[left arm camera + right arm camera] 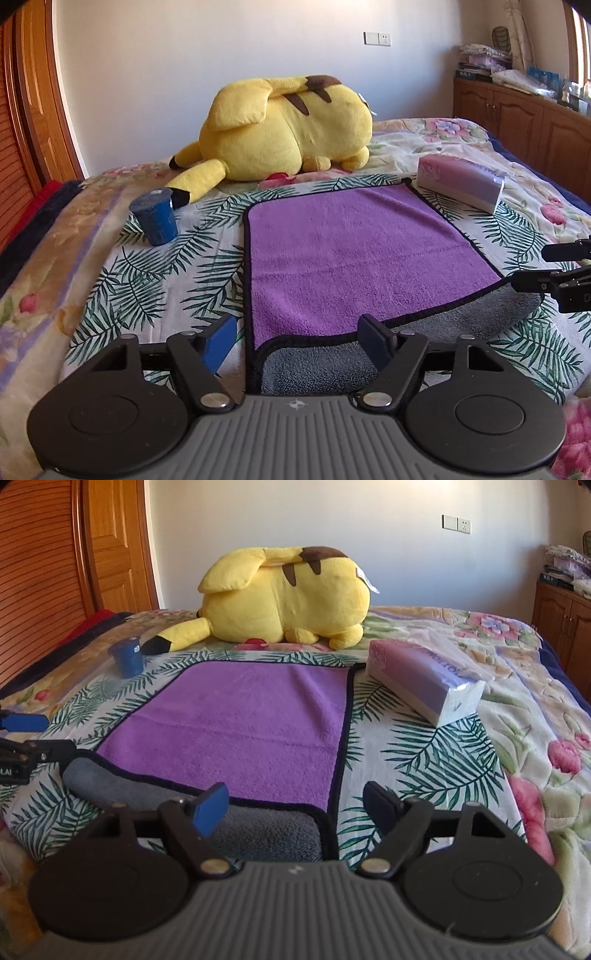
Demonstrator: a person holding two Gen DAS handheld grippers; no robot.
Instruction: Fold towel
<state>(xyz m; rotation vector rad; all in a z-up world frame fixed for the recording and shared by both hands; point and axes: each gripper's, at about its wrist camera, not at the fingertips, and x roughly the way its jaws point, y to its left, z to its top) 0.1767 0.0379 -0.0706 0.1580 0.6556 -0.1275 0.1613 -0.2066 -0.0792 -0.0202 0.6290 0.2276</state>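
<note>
A purple towel (347, 251) with black trim and a grey underside lies flat on the bed, also in the right wrist view (240, 723). Its near edge is turned over, showing a grey strip (332, 365) (258, 834). My left gripper (301, 341) is open, its fingers either side of the towel's near left corner, just above it. My right gripper (295, 808) is open over the near right corner. Each gripper shows at the edge of the other's view, the right one (554, 273) and the left one (26, 738).
A yellow plush toy (288, 129) lies behind the towel. A blue cup (157, 218) stands at the towel's far left, a tissue pack (461, 181) at its far right. The bed has a leaf-print sheet (155, 280). Wooden cabinets (517, 118) stand at right.
</note>
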